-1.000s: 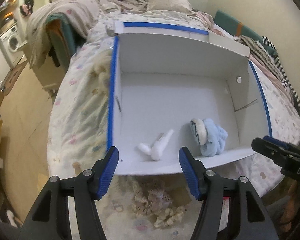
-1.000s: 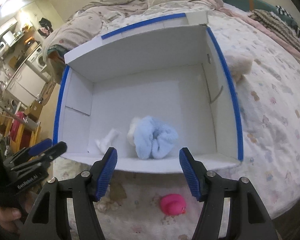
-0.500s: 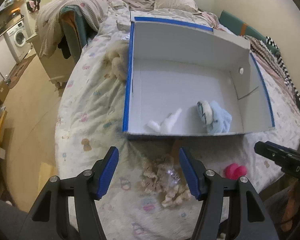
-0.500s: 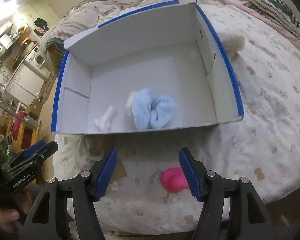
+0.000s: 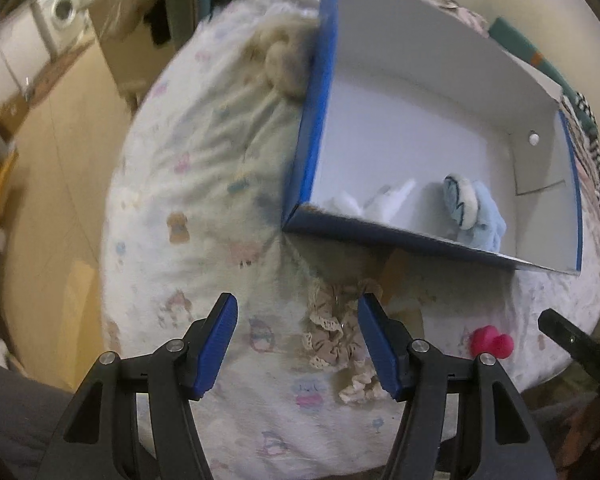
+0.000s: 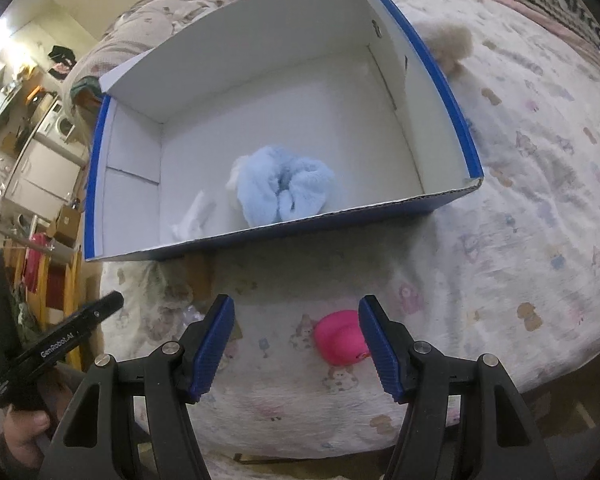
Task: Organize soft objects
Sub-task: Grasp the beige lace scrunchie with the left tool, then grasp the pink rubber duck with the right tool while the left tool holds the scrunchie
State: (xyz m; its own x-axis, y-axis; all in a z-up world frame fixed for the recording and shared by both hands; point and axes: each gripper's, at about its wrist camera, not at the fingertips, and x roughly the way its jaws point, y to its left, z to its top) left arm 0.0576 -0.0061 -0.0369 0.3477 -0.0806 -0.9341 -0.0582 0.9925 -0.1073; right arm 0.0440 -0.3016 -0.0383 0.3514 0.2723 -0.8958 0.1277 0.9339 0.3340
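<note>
- Left gripper hangs over the patterned bedspread, jaws standing apart with nothing held; a beige lace scrunchie lies below them.
- The blue-edged white box holds a white soft piece, blurred, perhaps a sock, beside a light blue fluffy toy.
- Right gripper, jaws apart and empty, hangs over a pink rubber duck.

one box, two soft things in it, three soft things outside on the bed, two grippers.
</note>
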